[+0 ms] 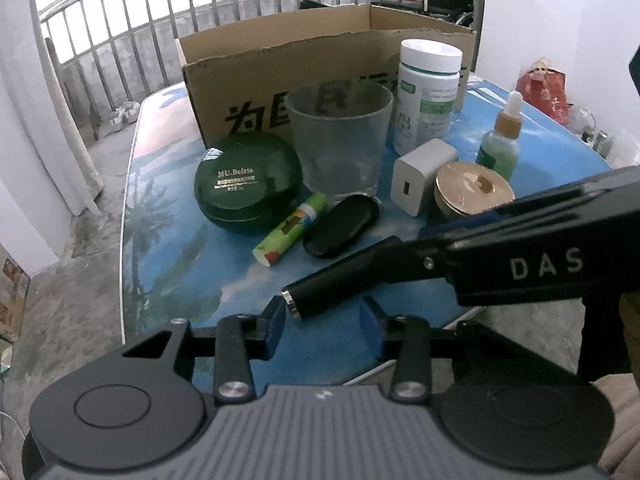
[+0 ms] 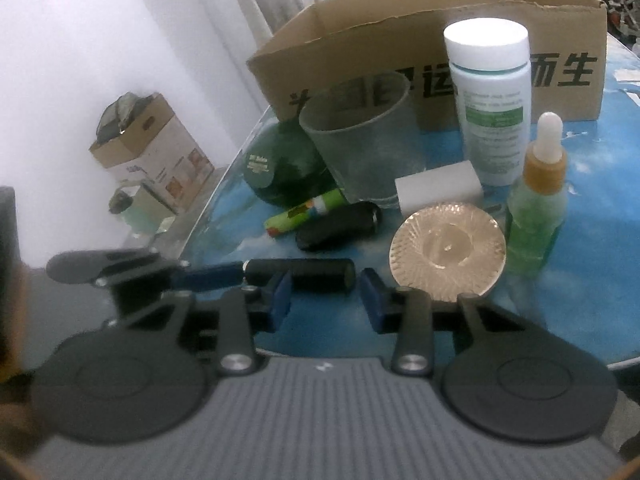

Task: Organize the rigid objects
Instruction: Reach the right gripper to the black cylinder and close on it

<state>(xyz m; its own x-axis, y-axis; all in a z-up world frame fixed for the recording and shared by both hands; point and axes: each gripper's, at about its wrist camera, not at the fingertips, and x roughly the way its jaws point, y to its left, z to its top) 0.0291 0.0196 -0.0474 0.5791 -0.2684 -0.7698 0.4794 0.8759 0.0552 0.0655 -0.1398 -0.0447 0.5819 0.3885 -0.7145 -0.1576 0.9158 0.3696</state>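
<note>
The short black cylinder with a silver end ring (image 1: 332, 286) lies near the front edge of the glossy blue printed table (image 1: 168, 240); both grippers bracket it, the left gripper (image 1: 324, 322) with pads partly apart at its ringed end, the right gripper (image 2: 324, 294) likewise partly apart around its other end, neither pad clearly pressing. Smooth round metal may roll, so I would clamp squarely before lifting toward the open brown cardboard box (image 1: 320, 52); the frosted glass tumbler (image 1: 340, 136) stands behind.
</note>
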